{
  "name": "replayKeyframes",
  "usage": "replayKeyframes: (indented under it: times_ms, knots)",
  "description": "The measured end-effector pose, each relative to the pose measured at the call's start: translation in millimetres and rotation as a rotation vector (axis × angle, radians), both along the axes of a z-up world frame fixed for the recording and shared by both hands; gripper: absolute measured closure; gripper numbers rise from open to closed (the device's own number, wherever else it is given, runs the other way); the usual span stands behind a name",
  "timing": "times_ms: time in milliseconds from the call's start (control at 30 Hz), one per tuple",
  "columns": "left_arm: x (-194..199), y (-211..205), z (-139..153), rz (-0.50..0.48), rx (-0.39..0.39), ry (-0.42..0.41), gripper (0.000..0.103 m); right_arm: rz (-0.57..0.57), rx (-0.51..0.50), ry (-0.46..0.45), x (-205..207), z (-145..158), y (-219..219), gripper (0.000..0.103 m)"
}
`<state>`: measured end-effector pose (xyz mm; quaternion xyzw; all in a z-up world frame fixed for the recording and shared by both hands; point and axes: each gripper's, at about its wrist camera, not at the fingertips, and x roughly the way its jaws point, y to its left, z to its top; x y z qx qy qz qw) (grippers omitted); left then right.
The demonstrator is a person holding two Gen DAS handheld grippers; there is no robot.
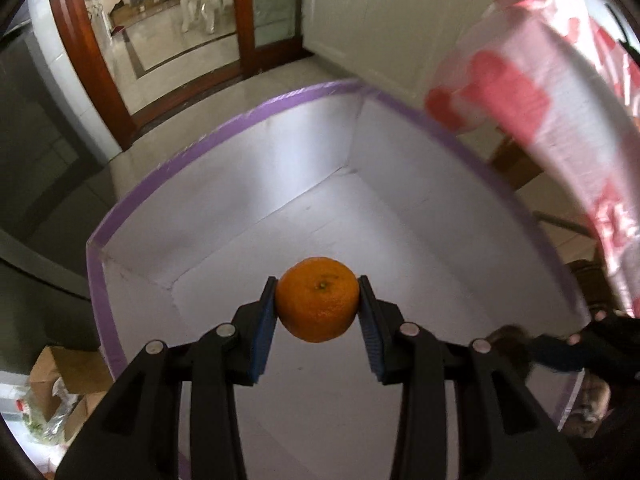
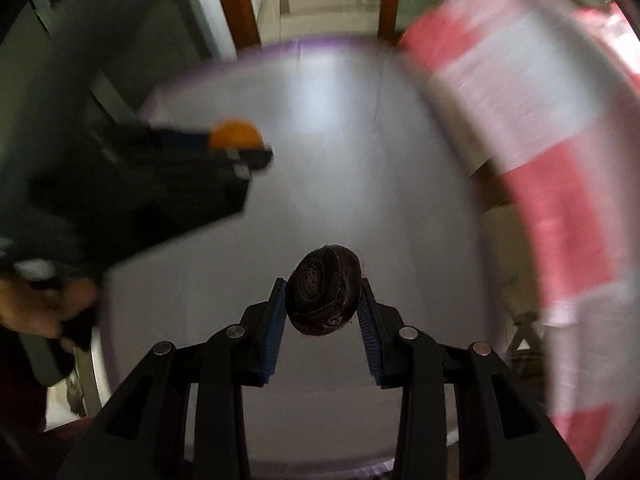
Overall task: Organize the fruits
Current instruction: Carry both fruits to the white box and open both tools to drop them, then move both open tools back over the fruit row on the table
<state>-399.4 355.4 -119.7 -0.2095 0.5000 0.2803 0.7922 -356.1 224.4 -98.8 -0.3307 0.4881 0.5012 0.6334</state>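
My left gripper (image 1: 318, 294) is shut on an orange mandarin (image 1: 318, 300) and holds it above the floor of a white box with a purple rim (image 1: 224, 128). My right gripper (image 2: 323, 298) is shut on a dark brown, rough-skinned round fruit (image 2: 323, 296) and holds it over the same box (image 2: 340, 140). In the right wrist view the left gripper (image 2: 240, 148) with the mandarin (image 2: 234, 134) shows at the left, blurred. In the left wrist view the right gripper (image 1: 560, 350) shows at the box's right rim, blurred.
A pink and white patterned cloth (image 1: 532, 80) hangs over the box's right side, also in the right wrist view (image 2: 540, 160). Beyond the box are a tiled floor (image 1: 180, 52), a wooden door frame (image 1: 92, 60) and white cabinets (image 1: 380, 20). Bags and cardboard (image 1: 52, 396) lie at lower left.
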Motion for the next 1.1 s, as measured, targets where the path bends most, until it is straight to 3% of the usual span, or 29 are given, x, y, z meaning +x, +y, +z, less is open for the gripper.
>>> replayKeyframes:
  times_ms: [167, 300, 400, 467, 500, 633, 733, 767, 800, 833, 867, 900, 1000, 1100]
  knots:
    - [-0.9, 9.5, -11.4, 0.022, -0.035, 0.047, 0.062, 0.046, -0.111, 0.028, -19.8, -33.2, 16.1, 0.068]
    - [1.6, 12.2, -12.0, 0.037, -0.023, 0.063, 0.062, 0.042, -0.119, 0.038, -26.2, -36.6, 18.2, 0.068]
    - [4.3, 12.5, -12.0, 0.045, -0.021, 0.067, 0.047, 0.026, -0.111, 0.067, -17.5, -34.0, 19.9, 0.065]
    - [4.7, 11.5, -10.2, 0.051, -0.012, 0.063, 0.032, 0.014, -0.101, 0.082, -15.3, -29.7, 18.8, 0.054]
    - [4.8, 10.7, -7.7, 0.054, -0.003, 0.059, 0.029, 0.001, -0.077, 0.089, -14.7, -23.0, 15.8, 0.045]
    - [-0.5, 10.8, 0.2, 0.071, 0.030, 0.047, 0.025, -0.014, 0.002, 0.087, -9.4, 7.4, 5.0, 0.044]
    - [-3.8, 8.3, 25.3, 0.116, 0.111, -0.026, 0.025, -0.029, 0.079, 0.082, -1.5, 40.8, -13.9, 0.044]
    - [-6.5, 3.6, 44.1, 0.130, 0.171, -0.091, 0.022, -0.027, 0.131, 0.089, -0.3, 59.5, -23.1, 0.044]
    - [-7.6, -0.2, 57.6, 0.135, 0.213, -0.142, 0.018, -0.024, 0.174, 0.087, 6.0, 76.5, -29.6, 0.042]
    - [-8.9, -6.8, 75.9, 0.141, 0.263, -0.206, 0.007, -0.025, 0.229, 0.068, 7.8, 95.8, -39.9, 0.037]
    - [-9.6, -12.5, 89.8, 0.145, 0.300, -0.252, 0.001, -0.028, 0.271, 0.046, 8.1, 109.6, -58.4, 0.035]
    - [-8.4, -23.8, 112.0, 0.145, 0.358, -0.323, 0.002, -0.040, 0.337, 0.002, 12.0, 133.4, -73.5, 0.031]
    - [7.8, -58.6, 160.3, 0.061, 0.454, -0.475, 0.001, -0.131, 0.490, -0.125, 30.9, 187.2, -126.0, 0.023]
    - [45.5, -97.2, 193.0, -0.064, 0.446, -0.529, 0.001, -0.287, 0.583, -0.231, 62.0, 214.9, -183.2, 0.018]
